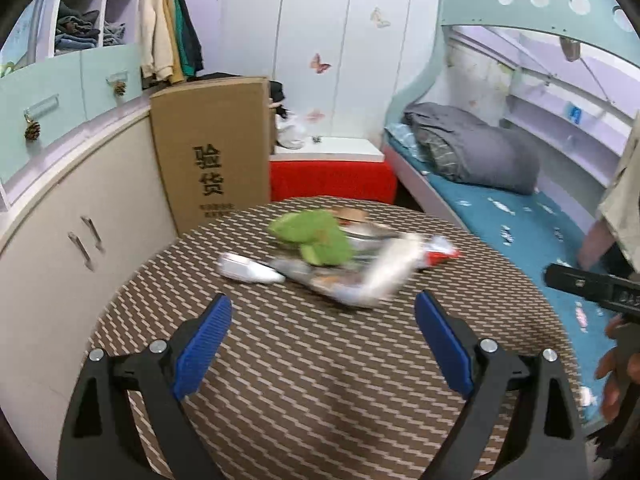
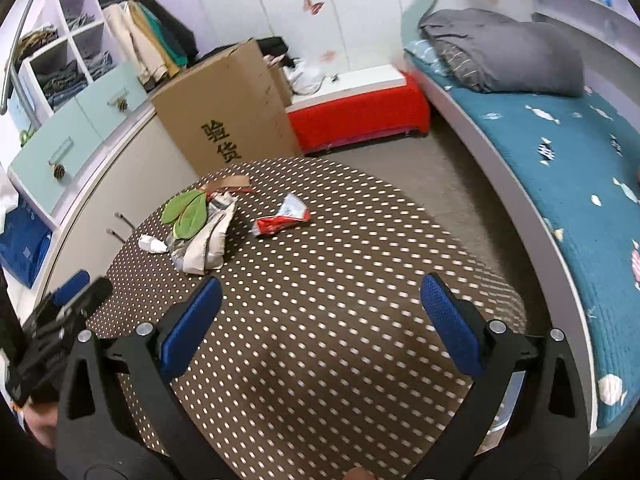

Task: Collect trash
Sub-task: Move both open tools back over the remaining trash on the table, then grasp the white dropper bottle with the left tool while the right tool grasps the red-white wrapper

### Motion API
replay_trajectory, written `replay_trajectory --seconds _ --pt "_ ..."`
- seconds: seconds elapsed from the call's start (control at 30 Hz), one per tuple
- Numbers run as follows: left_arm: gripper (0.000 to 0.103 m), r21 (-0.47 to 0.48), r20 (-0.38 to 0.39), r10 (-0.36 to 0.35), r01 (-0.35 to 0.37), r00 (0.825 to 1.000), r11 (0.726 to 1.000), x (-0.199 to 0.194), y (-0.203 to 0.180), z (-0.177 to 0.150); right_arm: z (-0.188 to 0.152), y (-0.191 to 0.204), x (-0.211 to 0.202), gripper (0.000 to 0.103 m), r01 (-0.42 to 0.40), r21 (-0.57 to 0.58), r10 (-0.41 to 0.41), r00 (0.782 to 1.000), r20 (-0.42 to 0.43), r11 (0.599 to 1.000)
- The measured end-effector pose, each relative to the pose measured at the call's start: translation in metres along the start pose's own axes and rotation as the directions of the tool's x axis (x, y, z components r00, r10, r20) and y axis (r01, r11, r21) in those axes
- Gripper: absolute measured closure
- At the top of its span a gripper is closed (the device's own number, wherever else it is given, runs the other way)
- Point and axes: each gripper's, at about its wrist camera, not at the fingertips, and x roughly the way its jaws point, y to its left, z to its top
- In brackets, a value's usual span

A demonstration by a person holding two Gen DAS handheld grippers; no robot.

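1. A tall cardboard box (image 2: 228, 108) printed with black characters is seen standing upright at the far left edge of the round table (image 2: 360, 320), against pale cabinets.
2. The table is covered by a brown woven mat with a regular light pattern; its near half lies bare.
3. The trash is gathered on the far left part of the table: a small white oblong object (image 2: 153, 245) lies farthest left, its long axis running left to right.
4. Just beside it, flat green leaves (image 2: 186, 212) rest on a crumpled silvery-white bag (image 2: 208, 240), whose long axis runs toward the near edge.
5. A crumpled red and white wrapper (image 2: 282, 220) lies apart to the right, its long axis slanting up to the right.
6. The left hand-held gripper (image 1: 323, 312) is held spread wide over the mat, short of the trash, with nothing between its ribbed blue pads (image 1: 202, 354).
7. The right hand-held gripper (image 2: 322, 296) is likewise held wide apart and empty above the bare mat.
8. Grey floor and a bed (image 2: 568, 184) with a teal patterned sheet border the table's right edge.
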Motion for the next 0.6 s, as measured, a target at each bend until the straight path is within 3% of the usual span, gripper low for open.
replay_trajectory --seconds 0.1,0.23,0.33,0.5,0.6 --pt "0.012 0.051 -0.031 0.026 -0.024 0.999 0.998 0.026 0.027 0.007 0.004 0.005 0.018 0.006 0.002 0.000 -0.002 1.000 -0.019 1.000" --pt "0.012 0.205 -0.075 0.036 -0.020 0.997 0.979 0.062 0.039 0.012 0.010 0.008 0.042 0.006 0.007 0.007 -0.007 0.999 -0.039 1.000" --pt "0.012 0.323 -0.102 0.027 0.007 0.994 0.947 0.082 0.043 0.013 0.015 0.013 0.059 0.006 0.022 0.000 -0.022 0.999 -0.049 1.000" --pt "0.014 0.464 -0.117 -0.047 0.096 0.992 0.881 0.103 0.050 0.018 0.024 0.017 0.083 0.006 0.046 -0.022 -0.048 0.997 -0.057 0.999" --pt "0.033 0.506 -0.172 -0.100 0.175 0.980 0.845 0.112 0.048 0.019 0.029 0.020 0.103 0.006 0.046 -0.028 -0.048 0.996 -0.072 0.999"
